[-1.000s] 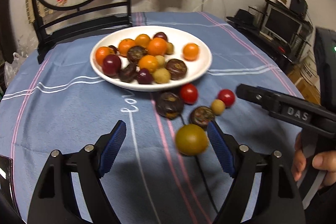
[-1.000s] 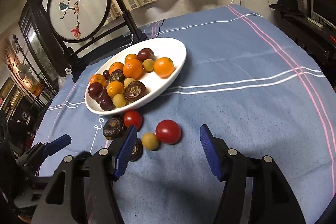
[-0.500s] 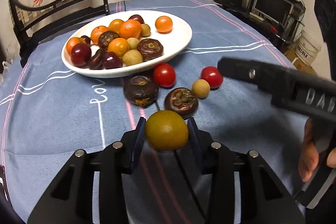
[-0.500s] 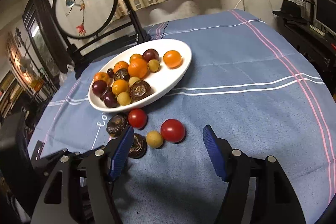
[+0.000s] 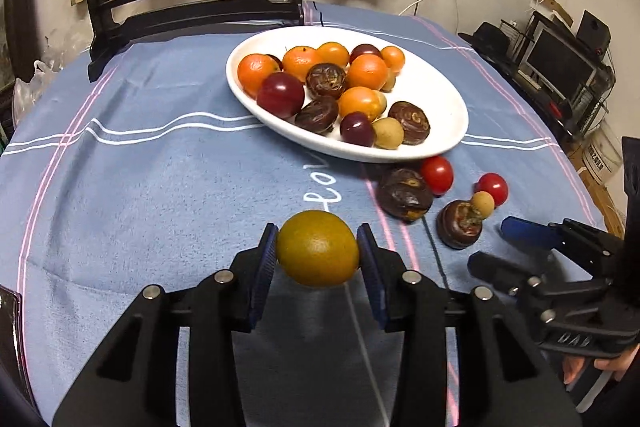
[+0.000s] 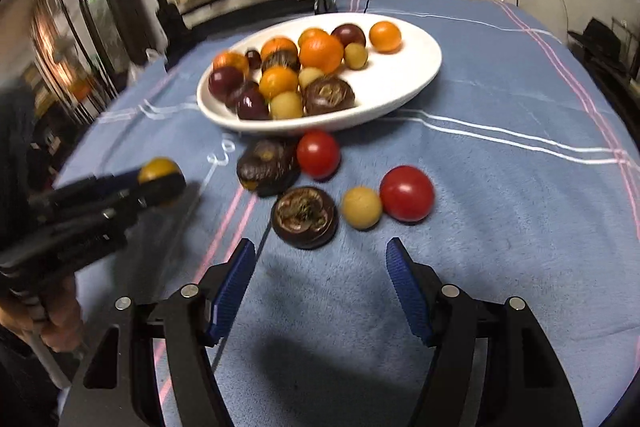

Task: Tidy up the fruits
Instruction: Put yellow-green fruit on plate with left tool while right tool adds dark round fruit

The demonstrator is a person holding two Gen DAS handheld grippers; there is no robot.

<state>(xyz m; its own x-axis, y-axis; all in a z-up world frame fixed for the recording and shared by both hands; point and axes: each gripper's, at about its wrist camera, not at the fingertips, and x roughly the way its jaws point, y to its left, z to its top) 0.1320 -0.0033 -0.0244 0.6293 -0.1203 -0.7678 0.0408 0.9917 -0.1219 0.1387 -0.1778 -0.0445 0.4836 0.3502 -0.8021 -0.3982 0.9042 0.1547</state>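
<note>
One yellow-green fruit (image 5: 317, 253) clenched between left tongs (image 5: 317, 259); right tongs (image 6: 320, 285) released, empty.

Right claw (image 6: 320, 291) gapes before dark fruit (image 6: 305, 217).

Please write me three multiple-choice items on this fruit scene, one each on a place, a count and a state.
1. Where does the white plate lie relative to the loose fruits on the blue cloth?
A. beyond them
B. nearer the camera
C. under the cloth

2. How many red tomatoes lie off the plate?
A. one
B. two
C. four

3. What is the left gripper doing?
A. standing open and empty
B. gripping a yellow-green fruit
C. gripping a red tomato

Key:
1 A, the plate sits farther up the cloth.
2 B, one red tomato lies near the plate's rim, another beside a small tan fruit.
3 B, its pads press the yellow-green fruit from both sides.
</note>
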